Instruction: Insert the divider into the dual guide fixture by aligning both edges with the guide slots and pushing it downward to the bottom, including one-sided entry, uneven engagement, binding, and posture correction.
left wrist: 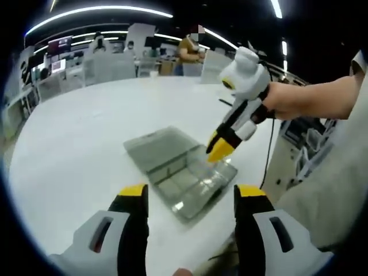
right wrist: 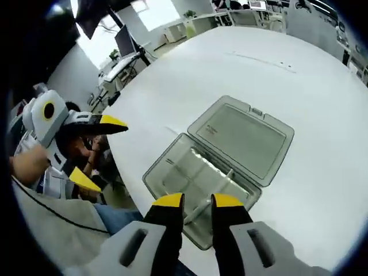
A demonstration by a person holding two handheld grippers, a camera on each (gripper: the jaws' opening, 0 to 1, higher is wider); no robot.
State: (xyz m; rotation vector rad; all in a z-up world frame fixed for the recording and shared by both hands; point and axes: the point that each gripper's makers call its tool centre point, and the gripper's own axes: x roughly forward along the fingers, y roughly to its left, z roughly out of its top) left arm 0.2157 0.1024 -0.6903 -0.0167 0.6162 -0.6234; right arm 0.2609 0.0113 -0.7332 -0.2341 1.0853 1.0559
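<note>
Right gripper (right wrist: 191, 199) fingers over open clear box (right wrist: 221, 164) edge

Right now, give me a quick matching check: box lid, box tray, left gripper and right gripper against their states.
1. lid
2. tray
3. left gripper
4. right gripper

a. jaws spread wide, holding nothing
b. lying flat open on the table
c. split into compartments by clear dividers
d. jaws nearly together over the tray's near edge

Pairs: 1-b, 2-c, 3-a, 4-d

Bright ceiling strip lights (left wrist: 98, 11) wash the white table (left wrist: 75, 155) evenly; fisheye bending blurs the edges.
</note>
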